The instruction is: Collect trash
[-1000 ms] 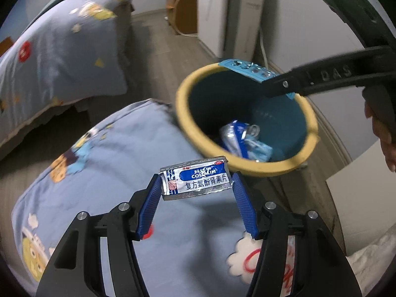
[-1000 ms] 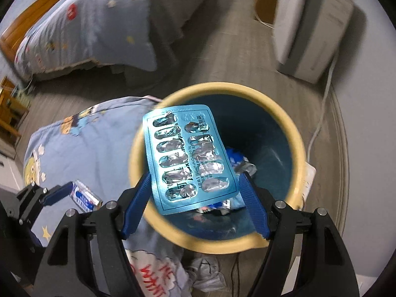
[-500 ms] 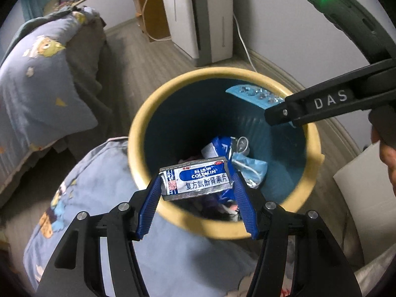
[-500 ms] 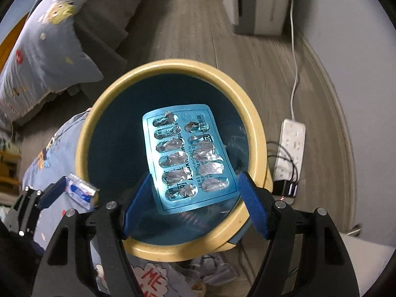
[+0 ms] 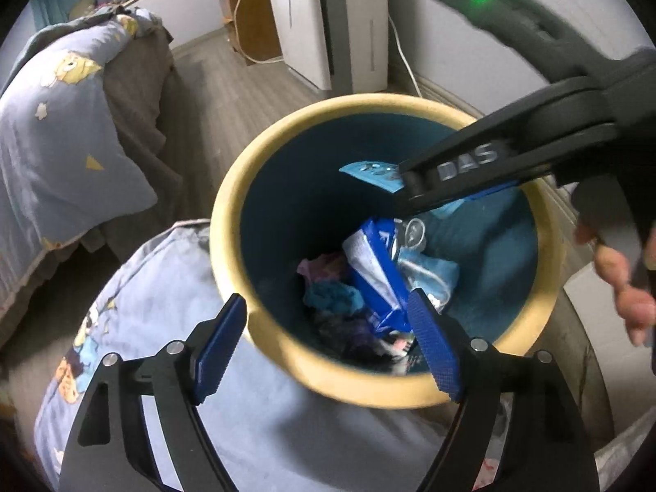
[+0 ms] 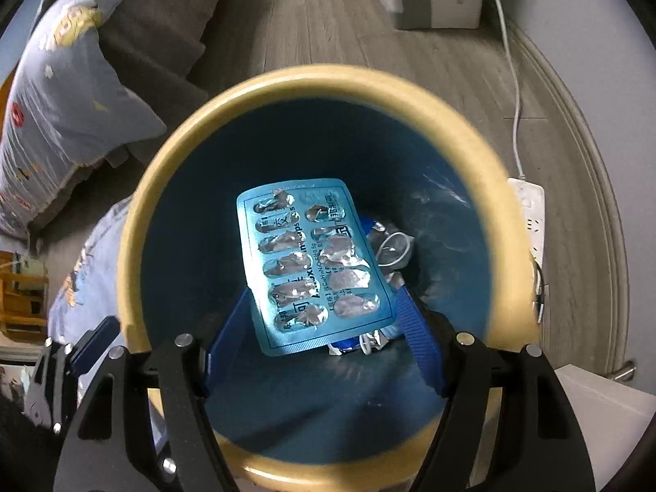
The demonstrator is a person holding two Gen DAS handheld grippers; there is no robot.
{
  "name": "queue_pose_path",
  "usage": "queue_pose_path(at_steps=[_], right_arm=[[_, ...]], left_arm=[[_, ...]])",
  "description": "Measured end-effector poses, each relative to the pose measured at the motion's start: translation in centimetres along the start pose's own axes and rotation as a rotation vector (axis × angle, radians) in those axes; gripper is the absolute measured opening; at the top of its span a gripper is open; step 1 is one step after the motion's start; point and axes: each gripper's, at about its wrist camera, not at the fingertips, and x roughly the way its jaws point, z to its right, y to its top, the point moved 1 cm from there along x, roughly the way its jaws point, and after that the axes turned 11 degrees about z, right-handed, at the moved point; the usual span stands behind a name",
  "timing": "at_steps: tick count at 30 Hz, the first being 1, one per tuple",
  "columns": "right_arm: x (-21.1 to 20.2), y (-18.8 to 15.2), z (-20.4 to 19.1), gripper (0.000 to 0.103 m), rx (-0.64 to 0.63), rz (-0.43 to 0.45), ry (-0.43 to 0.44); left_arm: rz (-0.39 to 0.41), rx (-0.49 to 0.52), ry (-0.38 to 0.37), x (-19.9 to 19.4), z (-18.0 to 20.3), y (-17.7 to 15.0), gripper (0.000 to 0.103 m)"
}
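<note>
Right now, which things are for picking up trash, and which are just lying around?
For the job:
- bin
- blister pack, between the right gripper fingers
- left gripper, open and empty
- wrappers in the bin

Just lying around:
- quilt
- power strip
- white appliance

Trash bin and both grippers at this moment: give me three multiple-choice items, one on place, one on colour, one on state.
1. Where is the blister pack?
A. on the bed
B. over the bin's opening
C. on the floor

2. What colour is the bin's rim?
A. yellow
B. red
C. white

3. What is between the left gripper's jaws?
A. a can
B. a sock
C. nothing

Answers: 1 B, the right gripper holds it by its lower edge above the blue inside of the bin. 2 A, a yellow band rings the blue inside. 3 C, the jaws have just been opening and the gap is bare.
</note>
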Motion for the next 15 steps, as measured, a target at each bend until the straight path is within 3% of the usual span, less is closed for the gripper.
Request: queue_pose_path(at_steps=[8,15], right_arm=[[0.3,-0.4,-0.7,0.074,-0.019,-0.028,-0.035],[-4.1,-0.4,0.2,0.074,-0.022,0.039,-0.035]], left_arm=[[0.008,-0.04,0.009,-1.2,-1.6,-0.7,0.083],[0.031,-0.084,-0.002,-4.0,-1.4,-0.8,0.083]])
